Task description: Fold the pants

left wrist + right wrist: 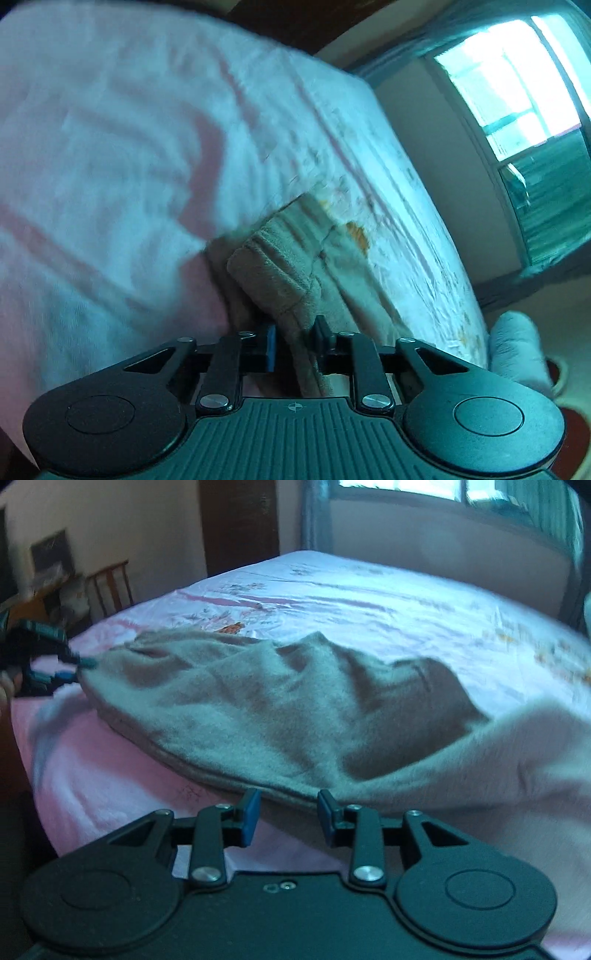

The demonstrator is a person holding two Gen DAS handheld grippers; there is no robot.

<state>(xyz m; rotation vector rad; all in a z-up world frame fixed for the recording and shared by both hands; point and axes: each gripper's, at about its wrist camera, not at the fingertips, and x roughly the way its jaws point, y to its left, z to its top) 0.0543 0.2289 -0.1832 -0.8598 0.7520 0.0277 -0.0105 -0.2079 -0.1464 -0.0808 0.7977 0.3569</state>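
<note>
Beige pants point(266, 709) rumpled on pink bed sheet point(388, 602), left claw point(295, 339) clenched on pants waistband point(273, 266) at bed's left edge, right claw point(286, 818) released, empty, just beside near hem

The pants point(258, 701) were of a soft, fuzzy beige cloth, matt like fleece. The bed sheet point(369, 602) was thin pink cloth, smooth with a slight shine. The right gripper point(286, 814) was matt black plastic with shiny metal screws, and its fingers point(250, 816) had blue pads.
</note>
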